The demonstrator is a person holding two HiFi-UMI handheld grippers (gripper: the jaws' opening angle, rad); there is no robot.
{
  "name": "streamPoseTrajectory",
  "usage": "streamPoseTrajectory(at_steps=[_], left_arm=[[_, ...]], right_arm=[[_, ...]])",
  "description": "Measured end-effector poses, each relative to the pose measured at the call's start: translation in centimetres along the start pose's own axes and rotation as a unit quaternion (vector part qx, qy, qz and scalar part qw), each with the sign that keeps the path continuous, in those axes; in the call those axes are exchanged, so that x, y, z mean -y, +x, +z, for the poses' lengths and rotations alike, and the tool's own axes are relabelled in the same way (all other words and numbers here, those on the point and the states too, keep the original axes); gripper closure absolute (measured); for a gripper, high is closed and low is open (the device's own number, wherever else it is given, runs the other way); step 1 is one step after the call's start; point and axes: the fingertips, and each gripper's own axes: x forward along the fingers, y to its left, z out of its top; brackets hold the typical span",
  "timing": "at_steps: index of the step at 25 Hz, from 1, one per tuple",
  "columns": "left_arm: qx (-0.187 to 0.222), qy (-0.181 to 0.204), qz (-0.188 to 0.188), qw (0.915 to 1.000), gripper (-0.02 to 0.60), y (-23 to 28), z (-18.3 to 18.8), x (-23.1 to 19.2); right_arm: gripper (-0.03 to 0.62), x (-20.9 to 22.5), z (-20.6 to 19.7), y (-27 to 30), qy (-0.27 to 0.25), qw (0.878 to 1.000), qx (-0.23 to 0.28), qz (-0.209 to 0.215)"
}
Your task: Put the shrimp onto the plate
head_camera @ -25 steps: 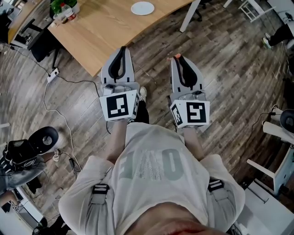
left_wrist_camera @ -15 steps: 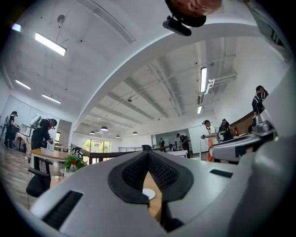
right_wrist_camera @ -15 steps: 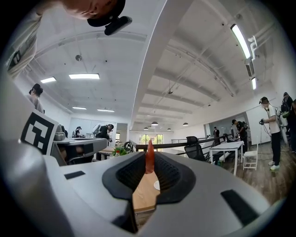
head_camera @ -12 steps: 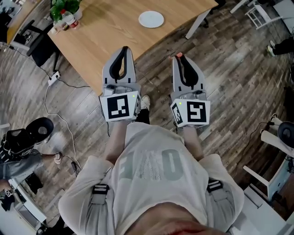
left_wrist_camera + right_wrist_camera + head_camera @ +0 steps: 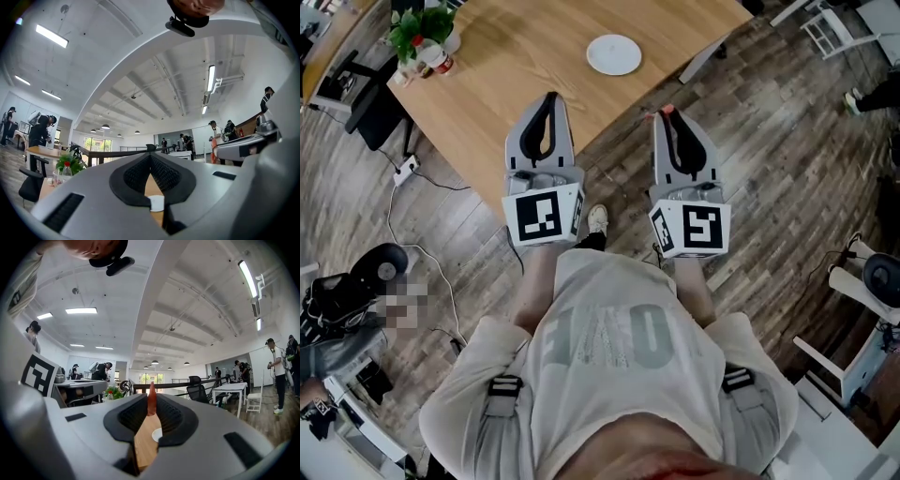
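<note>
Shrimp (image 5: 151, 400) pinched in right tool (image 5: 667, 116); left tool (image 5: 549, 99) clenched empty; plate (image 5: 614, 54), potted plant (image 5: 418, 32) on table (image 5: 516, 66).

- The head view is evenly and brightly lit and fairly sharp. Shadows on the floor (image 5: 769, 141) are faint.
- The wooden table (image 5: 516, 66) has a soft sheen, and the white plate (image 5: 614, 54) looks nearly washed out.
- Both gripper views are fisheye, with black corners and lines that bend towards the edges.
- Ceiling light strips (image 5: 247, 278) and far windows (image 5: 150, 378) glare white.
- The grey foreground nearest each lens looks soft, perhaps out of focus.
</note>
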Motion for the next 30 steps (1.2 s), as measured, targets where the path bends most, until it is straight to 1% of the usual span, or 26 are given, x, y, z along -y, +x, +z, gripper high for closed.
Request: streamPoseTrajectory(at_steps=[6,11,20,26,30], left_arm=[[0.004,-0.002,-0.003,1.0,0.572,2.4,-0.5,-2.0],[0.004,-0.009,-0.003,0.9999,0.572,3.4,-0.9,-3.0],[0.007,-0.013,-0.019,0.9997,0.572,5.5,-1.1,-1.8],[0.011,-0.008,-0.017,0.9998,0.572,8.3,-1.1,-2.1],[0.01,-0.004,-0.014,0.9998,0.572,10.9,-1.4,-1.9]], right_arm=[[0.53,-0.2,-0.7,3.0,-0.002,1.0,-0.007,0.0],[0.529,-0.4,-0.8,4.2,-0.003,1.0,-0.015,-0.004],[0.528,1.3,-0.6,5.4,-0.013,1.0,-0.011,-0.01],[0.53,2.4,-0.3,8.3,-0.011,1.0,-0.003,-0.002],[0.53,4.0,-0.1,10.5,-0.009,1.0,0.004,0.004]])
